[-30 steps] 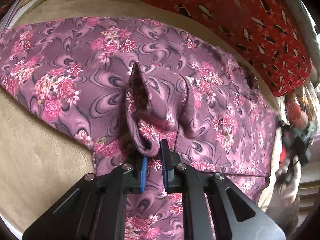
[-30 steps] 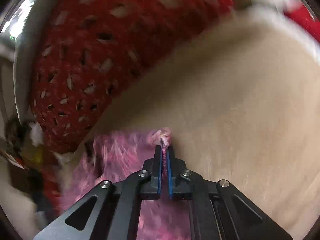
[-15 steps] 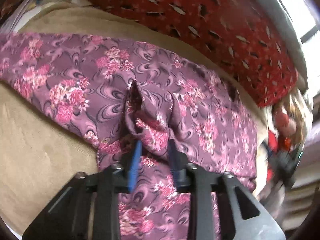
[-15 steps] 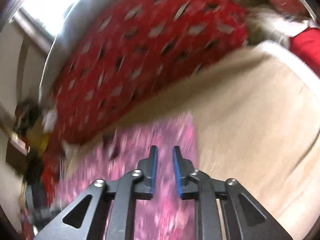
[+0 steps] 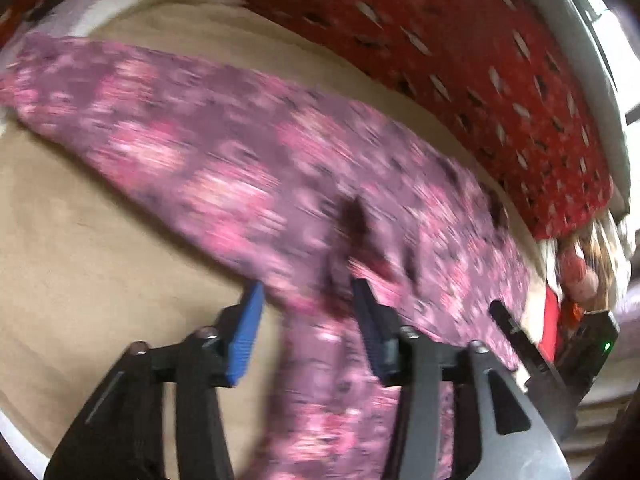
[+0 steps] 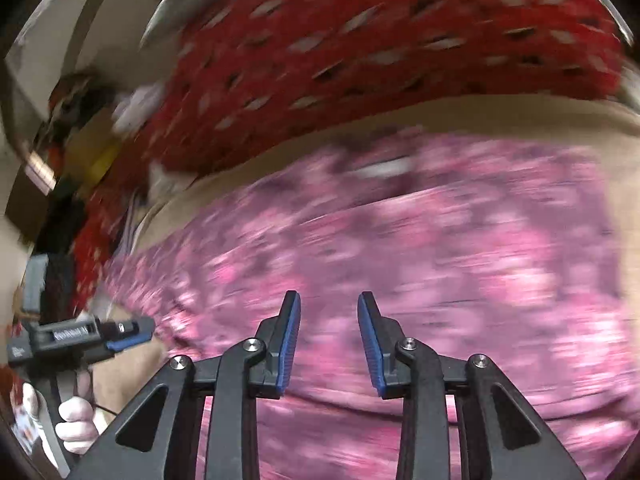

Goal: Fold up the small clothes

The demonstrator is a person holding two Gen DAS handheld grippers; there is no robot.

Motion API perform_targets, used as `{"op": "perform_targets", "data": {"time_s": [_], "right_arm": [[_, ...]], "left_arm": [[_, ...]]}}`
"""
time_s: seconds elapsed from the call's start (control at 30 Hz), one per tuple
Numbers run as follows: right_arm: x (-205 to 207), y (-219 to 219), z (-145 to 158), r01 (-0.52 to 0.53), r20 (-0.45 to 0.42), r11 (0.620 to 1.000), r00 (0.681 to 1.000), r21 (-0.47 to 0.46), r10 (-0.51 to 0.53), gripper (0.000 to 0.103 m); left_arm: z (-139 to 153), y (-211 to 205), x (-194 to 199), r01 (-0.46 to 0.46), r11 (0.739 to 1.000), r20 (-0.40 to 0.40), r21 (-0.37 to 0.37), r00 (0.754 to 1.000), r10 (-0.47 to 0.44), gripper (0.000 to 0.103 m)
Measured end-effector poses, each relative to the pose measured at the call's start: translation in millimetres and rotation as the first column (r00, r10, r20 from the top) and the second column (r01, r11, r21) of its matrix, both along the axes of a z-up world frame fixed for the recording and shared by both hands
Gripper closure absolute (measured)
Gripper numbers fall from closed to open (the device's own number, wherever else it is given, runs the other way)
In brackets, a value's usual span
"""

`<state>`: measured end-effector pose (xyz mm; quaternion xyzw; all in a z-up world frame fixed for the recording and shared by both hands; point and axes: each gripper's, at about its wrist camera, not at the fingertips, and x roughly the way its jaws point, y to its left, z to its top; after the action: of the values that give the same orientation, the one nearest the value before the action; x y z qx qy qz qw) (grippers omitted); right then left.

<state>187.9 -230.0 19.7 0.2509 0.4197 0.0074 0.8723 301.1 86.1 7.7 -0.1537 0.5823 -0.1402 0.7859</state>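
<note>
A purple garment with pink flowers (image 5: 248, 168) lies spread on a tan bed cover (image 5: 80, 260); both views are motion-blurred. My left gripper (image 5: 306, 304) is open, its blue-padded jaws wide apart over the garment's near edge, holding nothing. A raised crease (image 5: 356, 220) stands in the cloth just beyond it. In the right wrist view the garment (image 6: 420, 248) fills the middle. My right gripper (image 6: 329, 312) is open and empty above it. The left gripper (image 6: 80, 336) shows at that view's left edge, held in a hand.
A red patterned cushion (image 5: 460, 48) lies along the far side of the bed, also in the right wrist view (image 6: 360, 52). Clutter sits beyond the bed's end (image 6: 80, 140). The right gripper's body (image 5: 560, 360) shows at the left wrist view's right edge.
Both grippers have opened and let go of the garment. The left jaws widened and drew back from the pinched fold. The right gripper swung round over the spread cloth.
</note>
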Motion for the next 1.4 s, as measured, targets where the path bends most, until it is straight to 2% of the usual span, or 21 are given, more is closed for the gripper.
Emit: {"op": "perform_targets", "data": {"time_s": [0.17,0.2,0.23,0.27,0.33,0.43,0.53,0.7,0.73,0.77,0.83,0.97,1.13,1.27,1.4], "right_arm": [[43,71,-20,-0.095,-0.018,0.995,0.995,-0.002,0.095,0.071],[49,83,-28,-0.115,-0.038,0.993,0.993,-0.031,0.114,0.065],[49,85,-30,-0.112,-0.038,0.992,0.993,-0.064,0.11,0.063],[46,92,-32,-0.099,0.011,0.987,0.995,-0.125,0.101,0.062],[40,102,-38,-0.101,0.081,0.979,0.99,-0.179,0.117,0.055],[38,102,-39,-0.097,0.095,0.979,0.989,-0.178,0.115,0.054],[38,101,-41,-0.101,0.111,0.982,0.987,-0.158,0.12,0.051],[45,108,-38,-0.124,0.118,0.978,0.982,-0.166,0.144,0.041],[45,109,-39,-0.126,0.117,0.977,0.982,-0.169,0.147,0.04],[45,109,-39,-0.128,0.117,0.977,0.982,-0.171,0.149,0.04],[45,109,-39,-0.129,0.12,0.978,0.981,-0.166,0.15,0.04],[46,108,-40,-0.131,0.122,0.979,0.981,-0.158,0.151,0.039],[48,108,-38,-0.138,0.113,0.979,0.981,-0.152,0.156,0.038],[47,116,-24,-0.155,0.054,0.957,0.983,-0.245,0.173,0.039],[30,99,-11,-0.101,0.058,0.953,0.991,-0.287,0.123,0.039]], "left_arm": [[-5,87,24,-0.165,0.986,-0.028,-0.005,0.986,0.165,0.055],[-5,104,30,-0.199,0.98,-0.031,-0.004,0.979,0.199,0.055],[-5,124,36,-0.235,0.972,-0.03,0.001,0.972,0.235,0.055],[-4,142,43,-0.268,0.963,-0.026,0.005,0.963,0.268,0.055],[-3,174,55,-0.335,0.942,-0.02,0.008,0.942,0.336,0.055],[-12,218,70,-0.44,0.897,-0.052,-0.034,0.897,0.438,0.054],[-32,241,82,-0.512,0.853,-0.125,-0.104,0.857,0.499,0.052],[-46,244,101,-0.557,0.811,-0.165,-0.177,0.829,0.534,0.052],[-47,241,104,-0.565,0.805,-0.161,-0.181,0.824,0.543,0.054],[-46,239,106,-0.569,0.802,-0.158,-0.18,0.822,0.547,0.069],[-46,234,111,-0.548,0.813,-0.152,-0.197,0.837,0.526,0.1],[-26,221,108,-0.516,0.836,-0.077,-0.188,0.856,0.511,0.1],[5,192,99,-0.455,0.868,-0.029,-0.197,0.888,0.459,0.1],[33,157,85,-0.382,0.904,0.019,-0.191,0.92,0.392,0.1],[54,119,68,-0.311,0.93,0.055,-0.197,0.943,0.327,0.1]]}}
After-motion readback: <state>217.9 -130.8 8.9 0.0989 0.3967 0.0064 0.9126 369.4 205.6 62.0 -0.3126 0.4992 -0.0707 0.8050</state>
